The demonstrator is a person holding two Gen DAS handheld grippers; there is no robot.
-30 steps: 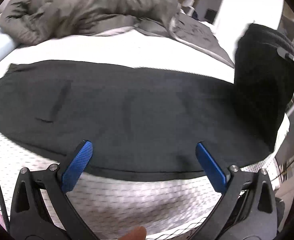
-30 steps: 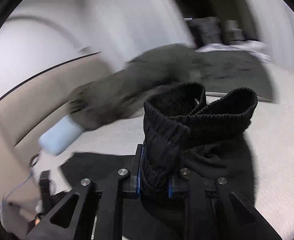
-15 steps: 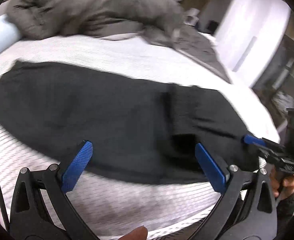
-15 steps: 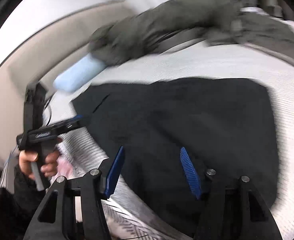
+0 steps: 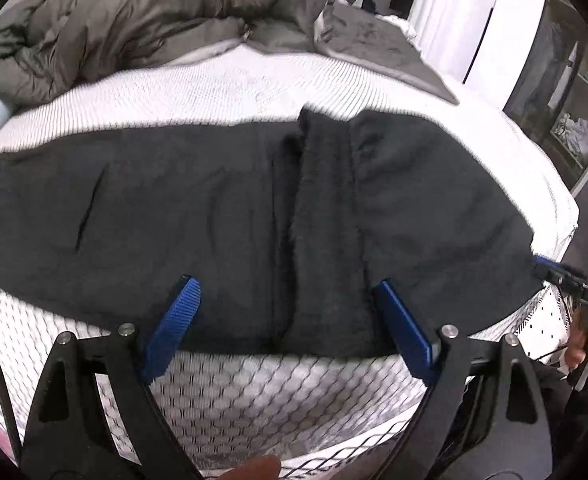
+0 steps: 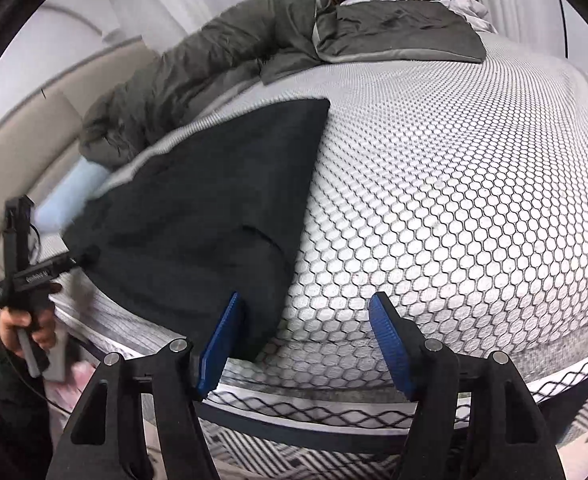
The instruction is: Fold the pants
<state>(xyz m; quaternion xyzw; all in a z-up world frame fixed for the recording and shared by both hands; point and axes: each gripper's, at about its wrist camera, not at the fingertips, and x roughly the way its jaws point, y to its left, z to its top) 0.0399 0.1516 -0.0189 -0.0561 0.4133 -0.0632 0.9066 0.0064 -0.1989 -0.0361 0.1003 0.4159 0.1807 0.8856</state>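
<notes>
Black pants point(image 5: 213, 216) lie flat across the white mesh mattress point(image 5: 253, 392), one end folded over so a ribbed band point(image 5: 326, 220) crosses the middle. My left gripper point(image 5: 283, 286) hovers over their near edge; its jaws are closing, and the pads touch no cloth. In the right wrist view the pants point(image 6: 213, 208) stretch away to the left. My right gripper point(image 6: 304, 300) is at their near corner with its jaws opening and only bare mattress point(image 6: 454, 200) between them. Its tip also shows in the left wrist view as the right gripper point(image 5: 550, 270) at the pants' right edge.
A grey duvet point(image 5: 153, 20) is bunched along the far side of the bed, and a light blue pillow point(image 6: 69, 196) lies by the beige headboard point(image 6: 33, 128). Dark shelves point(image 5: 574, 100) stand past the bed's right side. A hand point(image 6: 25, 320) holds the left gripper.
My right gripper carried the lifted pants end down onto the rest, let go and opened, then drew back to the pants' edge. The left gripper's jaws have narrowed a little.
</notes>
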